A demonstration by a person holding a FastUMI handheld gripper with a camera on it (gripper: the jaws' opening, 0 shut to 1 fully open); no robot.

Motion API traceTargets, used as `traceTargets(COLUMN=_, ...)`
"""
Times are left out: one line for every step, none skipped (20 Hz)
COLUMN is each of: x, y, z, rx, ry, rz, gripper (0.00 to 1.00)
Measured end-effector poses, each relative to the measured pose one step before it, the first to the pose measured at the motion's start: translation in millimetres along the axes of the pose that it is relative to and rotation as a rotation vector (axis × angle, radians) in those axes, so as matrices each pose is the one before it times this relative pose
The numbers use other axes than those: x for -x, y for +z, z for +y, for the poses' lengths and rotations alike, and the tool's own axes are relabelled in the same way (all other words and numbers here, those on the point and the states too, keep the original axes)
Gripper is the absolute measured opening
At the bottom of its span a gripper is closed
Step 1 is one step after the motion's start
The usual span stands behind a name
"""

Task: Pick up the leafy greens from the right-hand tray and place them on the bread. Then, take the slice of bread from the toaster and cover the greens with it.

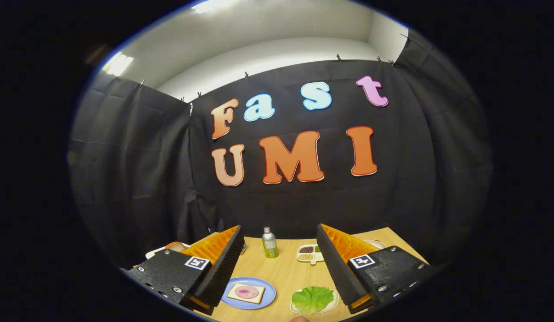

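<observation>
The tool (279, 264) gapes wide, holding nothing, above leafy greens (312, 299) and bread (246, 293); no label legible.

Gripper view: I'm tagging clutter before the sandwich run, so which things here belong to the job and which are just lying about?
For the job:
- leafy greens on their tray
- bread on the blue plate
- gripper, fingers apart, holding nothing

Lying about:
- bottle beyond the fingers
- divided dish of small foods
- wooden table
</observation>
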State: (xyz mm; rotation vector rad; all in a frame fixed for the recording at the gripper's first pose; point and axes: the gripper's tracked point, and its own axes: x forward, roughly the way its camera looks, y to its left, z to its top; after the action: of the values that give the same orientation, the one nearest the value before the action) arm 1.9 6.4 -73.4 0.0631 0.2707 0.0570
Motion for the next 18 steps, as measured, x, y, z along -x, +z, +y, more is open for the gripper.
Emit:
traceTargets(x=-2.47, y=-7.08, z=-1.08, rx=-0.00917, ry=0.00702, rz=0.03262, gripper=0.98)
traceTargets(x=-2.12, y=-7.38, z=-1.15, rx=-0.00808, ry=0.00246, rz=0.03472, gripper=0.97)
traceTargets(x=-2.21, y=-8.0, z=-1.73, rx=-0.00379, ry=0.00637, rz=0.0346, gripper=0.98)
traceTargets(x=-2.59, y=-7.07, z=-1.67, rx=-0.00331, ry=0.00262, rz=0.03381, gripper=0.98)
traceTargets(x=-3.49, y=-7.45, z=-2.84, rx=0.00097, ry=-0.00345, rz=0.03142, gripper=0.98)
traceTargets(x=-3.43, y=-6.93, z=-4.23, rx=0.00646, ry=-0.01165, rz=0.02856, gripper=0.97)
traceTargets(x=-4.1, y=-6.83, z=-7.43, rx=0.00643, ry=-0.02701, rz=0.02627, gripper=0.97)
traceTargets(x=-5.6, y=-9.0, z=-6.6, rx=0.00764, ry=-0.02337, rz=0.03494, gripper=0.98)
traceTargets(x=-6.32, y=-10.88, z=-2.7, rx=0.00554, ry=-0.01216, rz=0.04268, gripper=0.97)
traceTargets(x=-4.93, y=-10.16, z=0.21, rx=0.00766, ry=0.00047, rz=0.03429, gripper=0.98)
traceTargets(x=-5.29, y=-8.52, z=-0.04, rx=0.004, ry=0.00207, rz=0.03598, gripper=0.97)
traceTargets(x=-3.72, y=-8.78, z=0.31, rx=0.00007, ry=0.00578, rz=0.03247, gripper=0.97)
traceTargets(x=-5.65, y=-6.03, z=0.85, rx=-0.00436, ry=0.00945, rz=0.03072, gripper=0.97)
traceTargets(x=-4.2, y=-7.04, z=1.31, rx=-0.00445, ry=0.00879, rz=0.02854, gripper=0.97)
traceTargets(x=-5.43, y=-6.15, z=1.38, rx=-0.00172, ry=0.00728, rz=0.02535, gripper=0.97)
traceTargets(x=-5.15, y=-6.77, z=-0.41, rx=0.00043, ry=0.00108, rz=0.02601, gripper=0.97)
traceTargets(x=-5.41, y=-6.47, z=-0.59, rx=0.00565, ry=0.00017, rz=0.02499, gripper=0.97)
traceTargets(x=-4.41, y=-6.37, z=-0.46, rx=0.00542, ry=-0.00117, rz=0.02541, gripper=0.97)
